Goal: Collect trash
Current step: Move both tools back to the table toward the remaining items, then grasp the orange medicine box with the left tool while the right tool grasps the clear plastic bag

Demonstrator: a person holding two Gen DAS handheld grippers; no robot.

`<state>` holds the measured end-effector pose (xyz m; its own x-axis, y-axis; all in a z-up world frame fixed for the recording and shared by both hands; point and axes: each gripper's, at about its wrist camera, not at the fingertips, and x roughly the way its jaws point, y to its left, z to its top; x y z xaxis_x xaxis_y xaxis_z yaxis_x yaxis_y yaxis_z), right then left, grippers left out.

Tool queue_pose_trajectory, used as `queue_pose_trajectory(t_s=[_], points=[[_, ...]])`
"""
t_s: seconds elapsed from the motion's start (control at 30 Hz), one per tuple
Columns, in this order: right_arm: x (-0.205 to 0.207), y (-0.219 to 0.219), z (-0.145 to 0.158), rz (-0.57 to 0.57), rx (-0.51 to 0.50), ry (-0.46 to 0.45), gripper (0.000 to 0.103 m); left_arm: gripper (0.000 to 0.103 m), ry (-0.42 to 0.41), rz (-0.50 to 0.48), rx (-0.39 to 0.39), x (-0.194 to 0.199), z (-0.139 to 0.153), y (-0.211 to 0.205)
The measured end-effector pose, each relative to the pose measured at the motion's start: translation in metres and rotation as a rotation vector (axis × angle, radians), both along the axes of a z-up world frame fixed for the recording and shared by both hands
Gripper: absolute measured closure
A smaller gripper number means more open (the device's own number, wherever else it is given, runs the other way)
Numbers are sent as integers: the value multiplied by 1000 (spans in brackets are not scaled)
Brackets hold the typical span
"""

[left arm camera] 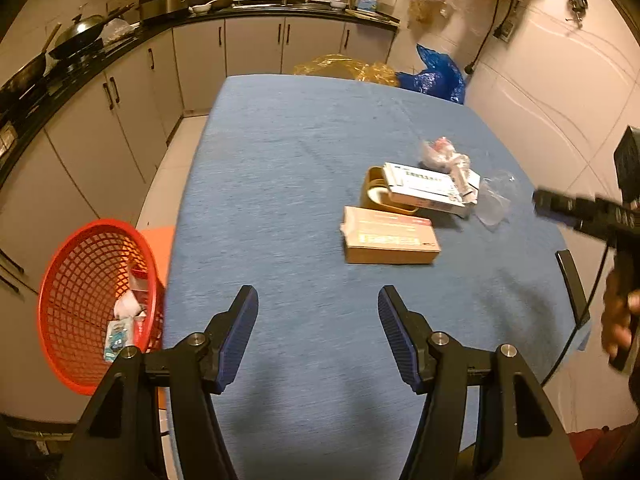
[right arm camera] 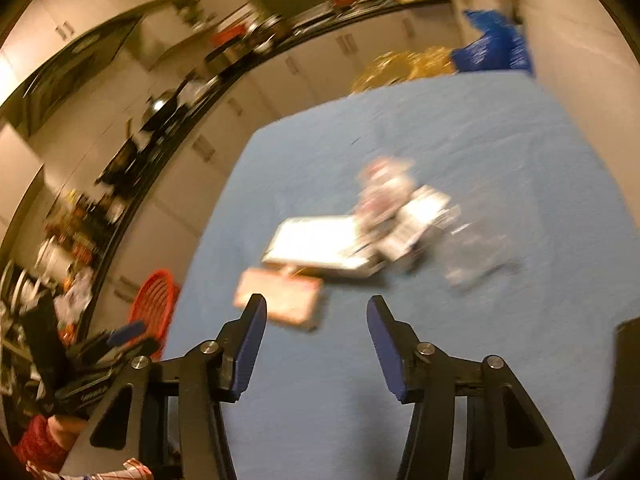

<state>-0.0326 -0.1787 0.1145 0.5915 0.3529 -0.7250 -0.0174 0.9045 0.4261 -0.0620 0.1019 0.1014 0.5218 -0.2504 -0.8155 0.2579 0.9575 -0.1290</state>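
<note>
On the blue table [left arm camera: 288, 168] lies a small heap of trash: a brown flat box [left arm camera: 390, 236], a white printed box [left arm camera: 432, 188] resting on a yellow tape roll [left arm camera: 374, 192], a crumpled wrapper [left arm camera: 444, 154] and clear plastic film [left arm camera: 494, 200]. My left gripper [left arm camera: 318, 304] hovers open and empty over the near part of the table. The right wrist view is blurred; there my right gripper [right arm camera: 316, 312] is open and empty, just short of the brown box [right arm camera: 280, 296] and white box [right arm camera: 320, 242]. The right gripper [left arm camera: 560, 204] also shows in the left view at the table's right edge, held by a hand.
A red mesh basket [left arm camera: 80, 280] holding some wrappers stands on the floor left of the table. Kitchen cabinets and a black counter with pans [left arm camera: 76, 36] run along the left and back. Blue bag [left arm camera: 436, 74] and yellow bag [left arm camera: 344, 66] sit beyond the table's far edge.
</note>
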Motion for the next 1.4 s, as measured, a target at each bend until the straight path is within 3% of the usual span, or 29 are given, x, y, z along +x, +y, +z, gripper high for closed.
queue_pose_trajectory(t_s=[0.2,0.33,0.47,0.53,0.57,0.6,0.73,1.03,1.4], points=[[35,-57,-1,-19,-108,2,48,41,7,28,10,-6,-1,-9],[66,-79,-24,21,-90,65,50,41,12,65,13,-9,1,-8],[84,-85,-46,85,-51,100,60,41,17,84,19,-11,3,-8],[89,-84,-57,105,-23,129,79,41,20,78,29,-11,4,-12],[88,-83,-61,119,-4,135,83,40,21,72,33,-11,5,-14],[85,-81,-62,126,1,129,90,39,23,63,35,-10,6,-16],[69,-72,-60,145,29,116,97,35,28,34,29,-1,9,-25],[5,-61,-31,108,128,38,97,33,60,-35,-18,53,3,-53],[-57,-75,-10,1,135,46,97,33,157,-138,-101,142,-52,-68]])
